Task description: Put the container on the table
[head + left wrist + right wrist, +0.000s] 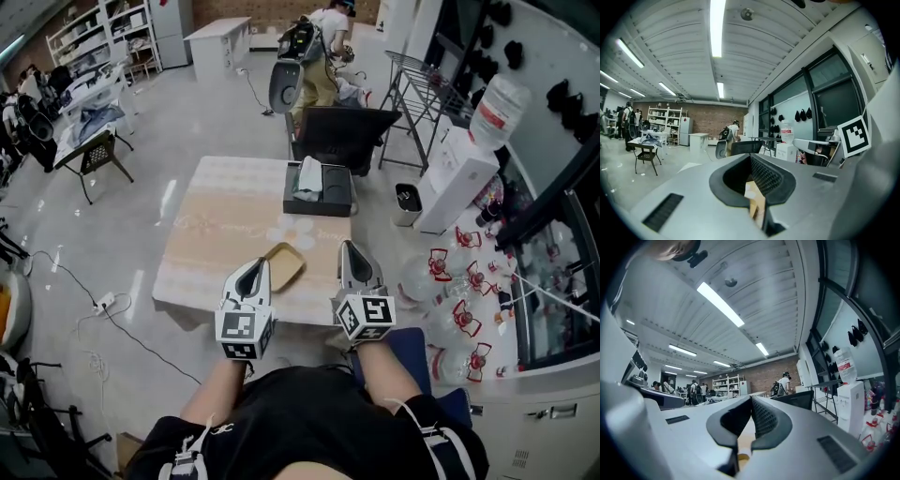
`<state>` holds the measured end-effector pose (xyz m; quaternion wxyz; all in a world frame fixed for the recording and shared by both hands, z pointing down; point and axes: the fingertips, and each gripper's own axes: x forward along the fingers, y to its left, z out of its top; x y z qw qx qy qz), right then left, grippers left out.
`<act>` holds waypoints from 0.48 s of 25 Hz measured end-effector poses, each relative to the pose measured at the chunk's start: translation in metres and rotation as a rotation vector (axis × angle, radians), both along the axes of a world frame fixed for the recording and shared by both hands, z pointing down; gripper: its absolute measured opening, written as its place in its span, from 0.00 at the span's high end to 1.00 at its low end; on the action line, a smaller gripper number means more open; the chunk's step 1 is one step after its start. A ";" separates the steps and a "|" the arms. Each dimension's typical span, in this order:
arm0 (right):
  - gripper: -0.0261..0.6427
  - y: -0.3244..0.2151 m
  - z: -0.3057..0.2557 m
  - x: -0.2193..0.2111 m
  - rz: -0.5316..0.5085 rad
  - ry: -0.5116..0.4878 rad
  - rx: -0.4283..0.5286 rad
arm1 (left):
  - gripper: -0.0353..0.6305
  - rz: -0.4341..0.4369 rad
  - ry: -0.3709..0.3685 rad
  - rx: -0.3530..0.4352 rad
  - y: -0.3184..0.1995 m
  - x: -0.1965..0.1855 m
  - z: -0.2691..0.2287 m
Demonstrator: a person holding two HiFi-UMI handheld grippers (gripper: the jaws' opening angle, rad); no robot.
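– Pale tabletop [216, 234] in a big workshop. Head view first: where is the container [284, 265]?

– Lying on it, close to the near edge, between the two tools. The tip of the left hand-held gripper [257, 268] is just beside the container's left rim, maybe touching. The right hand-held gripper [348, 249] is apart from it.

– Which step, then?

– Placing looks done, I'd judge. What remains is backing off.

– Room for that?

– Plenty of bare tabletop to the left and ahead. A black box [333, 202] sits at the far edge. There's little margin toward the near edge, so the move calls for lifting up and away with no sideways nudge.

– Left gripper view?

– Jaws meet at the tips. A tan sliver [754, 199] shows in the gap below them; whether it's container or tabletop I cannot tell.

– Right gripper view?

– Jaws together as well, with nothing between them. Below them is only what looks like tabletop.
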<state>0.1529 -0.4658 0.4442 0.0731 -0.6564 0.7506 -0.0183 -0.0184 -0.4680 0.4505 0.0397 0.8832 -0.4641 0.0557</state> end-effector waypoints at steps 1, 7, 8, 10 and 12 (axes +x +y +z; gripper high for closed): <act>0.94 0.001 0.000 0.001 -0.001 -0.001 -0.001 | 0.93 0.000 0.000 0.001 0.000 0.001 -0.001; 0.94 0.004 0.000 0.002 -0.004 -0.006 0.002 | 0.93 0.010 -0.010 0.003 0.002 0.008 -0.001; 0.94 0.004 0.000 0.001 -0.008 -0.008 0.001 | 0.93 0.012 -0.012 0.004 0.003 0.009 -0.001; 0.94 0.004 0.001 0.000 -0.014 -0.012 -0.001 | 0.93 0.013 -0.014 0.005 0.003 0.010 -0.001; 0.94 0.003 0.003 -0.001 -0.020 -0.019 -0.003 | 0.93 0.013 -0.014 0.004 0.003 0.009 0.000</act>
